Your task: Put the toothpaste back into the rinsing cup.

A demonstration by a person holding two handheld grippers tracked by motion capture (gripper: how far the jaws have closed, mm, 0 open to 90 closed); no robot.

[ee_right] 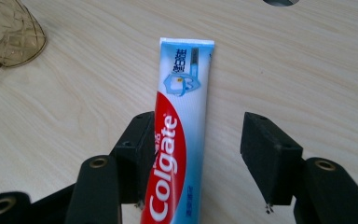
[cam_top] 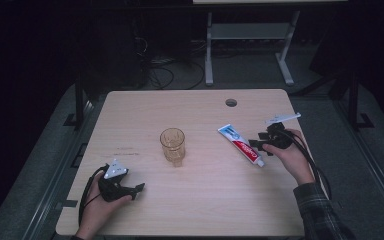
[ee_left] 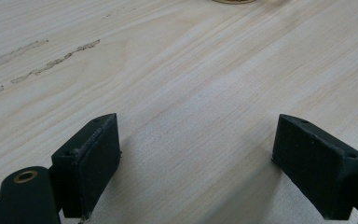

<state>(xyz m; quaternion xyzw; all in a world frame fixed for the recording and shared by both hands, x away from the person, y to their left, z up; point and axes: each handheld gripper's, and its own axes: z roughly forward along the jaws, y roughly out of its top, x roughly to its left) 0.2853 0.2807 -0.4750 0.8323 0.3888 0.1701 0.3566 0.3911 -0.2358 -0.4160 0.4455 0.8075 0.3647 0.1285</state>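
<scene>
My right gripper [ee_right: 193, 163] has its jaws apart; the toothpaste tube [ee_right: 179, 140] lies flat on the table between them. The left pad sits against the tube's edge, the right pad stands clear, with bare wood in the gap. No clamp. In the high view the right gripper [cam_top: 261, 145] sits at about 3 o'clock on the table [cam_top: 195, 210], just at the cap end of the toothpaste tube [cam_top: 241, 145], which runs diagonally from 10 to 4. The amber glass [cam_top: 173, 145] stands upright near table centre, well apart from the tube at its 9 o'clock. My left gripper [ee_left: 196, 158] has its jaws wide apart over bare wood, nothing between them; in the high view the left gripper [cam_top: 139, 189] rests near 7 o'clock.
</scene>
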